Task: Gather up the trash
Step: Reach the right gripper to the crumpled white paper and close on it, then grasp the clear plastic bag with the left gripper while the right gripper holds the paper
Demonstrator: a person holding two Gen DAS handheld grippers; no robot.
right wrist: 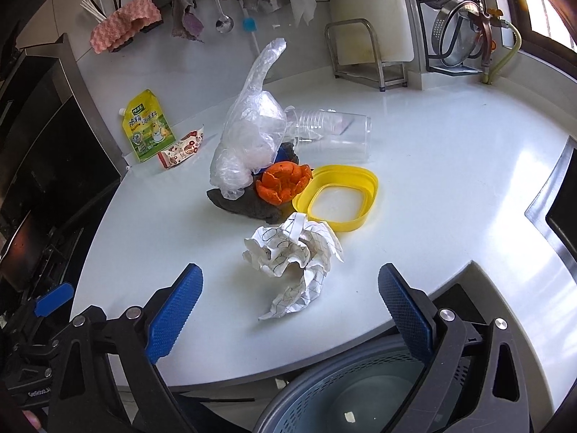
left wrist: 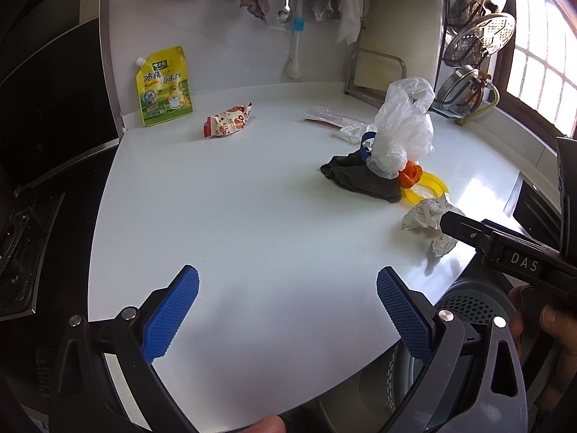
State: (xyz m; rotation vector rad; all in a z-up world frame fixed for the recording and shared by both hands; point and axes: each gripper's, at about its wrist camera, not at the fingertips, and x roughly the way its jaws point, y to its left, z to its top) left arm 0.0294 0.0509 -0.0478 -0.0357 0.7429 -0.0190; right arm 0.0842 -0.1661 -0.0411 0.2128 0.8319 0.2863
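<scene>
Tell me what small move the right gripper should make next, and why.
Probably ease the right gripper forward and down until its open fingers straddle the crumpled paper, then close. The paper lies loose on the counter just ahead of the jaws, nearer than the other trash, and the bin waits right below the counter edge. The left gripper is open over bare counter.

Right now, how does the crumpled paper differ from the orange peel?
The crumpled paper is white with dark grid lines; the orange peel is bright orange. The paper lies alone near the counter's front edge, while the peel sits farther back, against the yellow lid and the dark cloth. The paper looks larger than the peel. Both rest on the counter, ungrasped.
</scene>
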